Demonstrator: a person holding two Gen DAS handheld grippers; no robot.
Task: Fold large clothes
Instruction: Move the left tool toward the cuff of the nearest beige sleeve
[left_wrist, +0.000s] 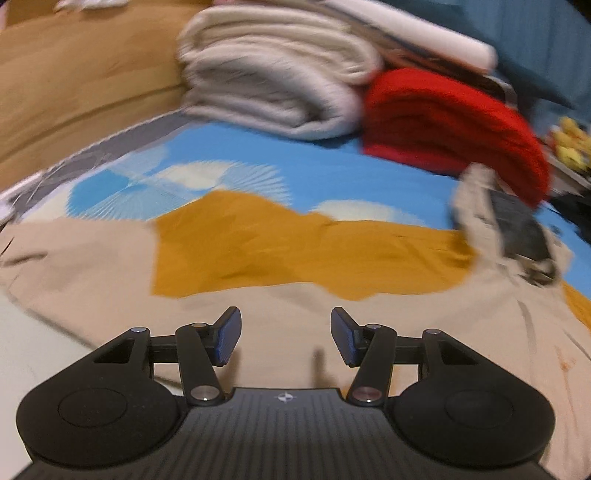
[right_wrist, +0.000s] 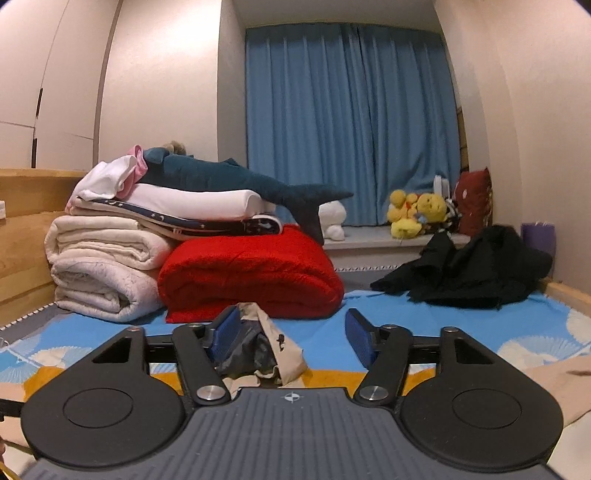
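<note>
While both tongs stand spread, the left tongs (left_wrist: 286, 338) hover over the beige garment (left_wrist: 258, 314); its bunched fabric lies between the right tongs (right_wrist: 291, 341).

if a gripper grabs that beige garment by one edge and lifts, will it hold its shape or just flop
Probably flop: the beige garment lies flat and creased on the bed sheet, like thin soft fabric. A bunched piece of it by the right gripper already sags in loose folds. It looks light, though large enough to drag.
</note>
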